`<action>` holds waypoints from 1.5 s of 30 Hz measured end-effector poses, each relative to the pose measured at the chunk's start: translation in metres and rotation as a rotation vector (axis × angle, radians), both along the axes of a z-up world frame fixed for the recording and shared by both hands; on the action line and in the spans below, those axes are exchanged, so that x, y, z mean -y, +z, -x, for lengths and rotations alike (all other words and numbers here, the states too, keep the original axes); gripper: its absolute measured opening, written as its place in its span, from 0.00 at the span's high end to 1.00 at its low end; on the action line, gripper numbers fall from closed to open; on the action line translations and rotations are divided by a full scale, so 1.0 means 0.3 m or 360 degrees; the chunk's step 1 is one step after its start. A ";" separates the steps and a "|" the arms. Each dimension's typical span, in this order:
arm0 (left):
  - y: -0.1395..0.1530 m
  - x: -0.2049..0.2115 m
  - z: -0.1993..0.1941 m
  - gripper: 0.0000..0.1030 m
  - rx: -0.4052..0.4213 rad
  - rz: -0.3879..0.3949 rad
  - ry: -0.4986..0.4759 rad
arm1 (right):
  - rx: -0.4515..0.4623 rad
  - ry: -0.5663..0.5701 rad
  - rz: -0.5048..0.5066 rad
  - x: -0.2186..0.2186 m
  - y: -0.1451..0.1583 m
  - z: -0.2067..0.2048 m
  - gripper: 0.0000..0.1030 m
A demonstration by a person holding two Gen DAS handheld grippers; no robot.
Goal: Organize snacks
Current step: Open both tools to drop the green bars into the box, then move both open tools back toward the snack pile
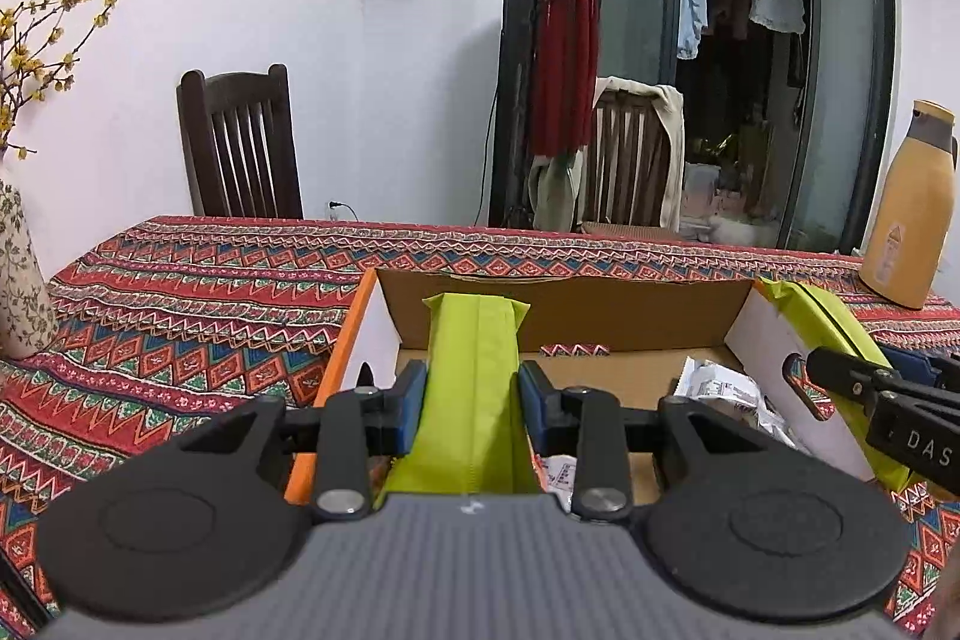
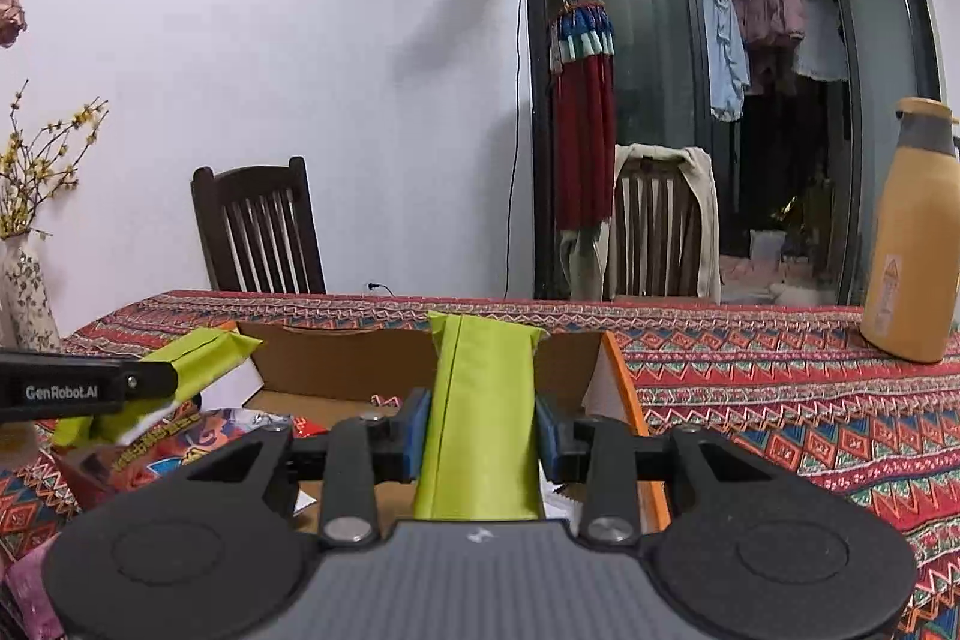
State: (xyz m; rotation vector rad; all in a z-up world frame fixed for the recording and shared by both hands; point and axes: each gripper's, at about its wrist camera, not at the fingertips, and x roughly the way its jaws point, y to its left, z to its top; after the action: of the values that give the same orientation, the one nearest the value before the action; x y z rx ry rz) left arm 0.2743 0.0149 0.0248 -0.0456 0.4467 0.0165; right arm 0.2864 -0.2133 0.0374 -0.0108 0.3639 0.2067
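Left gripper (image 1: 472, 388) clamping smooth lime packet (image 1: 474, 376), right gripper (image 2: 481, 433) clamping another (image 2: 480, 418), cardboard box (image 1: 564, 307)

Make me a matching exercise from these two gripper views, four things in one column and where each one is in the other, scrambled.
Things:
1. left gripper
2. yellow flask
3. cardboard box
4. dark chair

Places or states:
A. behind the table, against the wall
B. open on the patterned tablecloth
C. shut on a green packet
D. upright at the table's far right

Pairs: 1-C, 2-D, 3-B, 4-A
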 end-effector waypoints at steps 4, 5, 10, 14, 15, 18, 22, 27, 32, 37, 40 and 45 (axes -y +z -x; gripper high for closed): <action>0.016 -0.007 0.027 0.34 0.0078 0.0029 0.0014 | -0.0009 -0.0021 -0.0045 0.020 -0.002 0.013 0.54; 0.021 -0.007 0.041 0.09 0.0110 0.0031 0.0032 | -0.0008 -0.0025 -0.0068 0.029 0.003 0.015 0.45; 0.044 -0.003 0.088 0.00 0.0210 0.0041 0.0074 | 0.0056 -0.0094 -0.0130 0.051 0.019 0.049 0.00; 0.047 0.005 0.094 0.00 0.0216 0.0038 0.0066 | 0.0090 -0.0105 -0.0153 0.064 0.025 0.066 0.00; 0.048 0.006 0.094 0.00 0.0213 0.0041 0.0063 | 0.0094 -0.0107 -0.0154 0.065 0.027 0.068 0.00; 0.043 0.006 0.096 0.00 0.0204 0.0051 0.0059 | 0.0099 -0.0117 -0.0151 0.069 0.029 0.071 0.00; 0.043 0.003 0.100 0.00 0.0196 0.0064 0.0049 | 0.0097 -0.0146 -0.0129 0.067 0.025 0.067 0.00; 0.090 0.002 0.128 0.00 0.0217 0.0071 0.0086 | 0.0167 -0.0134 -0.0124 0.066 0.052 0.100 0.00; 0.140 0.001 0.201 0.00 0.0260 0.0060 0.0085 | 0.0274 -0.0143 -0.0070 0.055 0.108 0.156 0.00; 0.162 -0.012 0.277 0.00 0.0279 0.0037 0.0070 | 0.0356 -0.0164 -0.0064 0.061 0.174 0.233 0.00; 0.157 -0.027 0.313 0.00 0.0271 0.0043 0.0066 | 0.0363 -0.0162 -0.0062 0.062 0.186 0.281 0.00; 0.115 -0.064 0.373 0.00 0.0225 0.0056 0.0065 | 0.0344 -0.0156 -0.0047 0.054 0.178 0.355 0.00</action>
State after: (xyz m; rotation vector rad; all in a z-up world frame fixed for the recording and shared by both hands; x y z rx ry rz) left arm 0.1623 0.0340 0.0591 -0.0899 0.3044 0.0450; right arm 0.1797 -0.2297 0.0908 0.0137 0.1456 0.1126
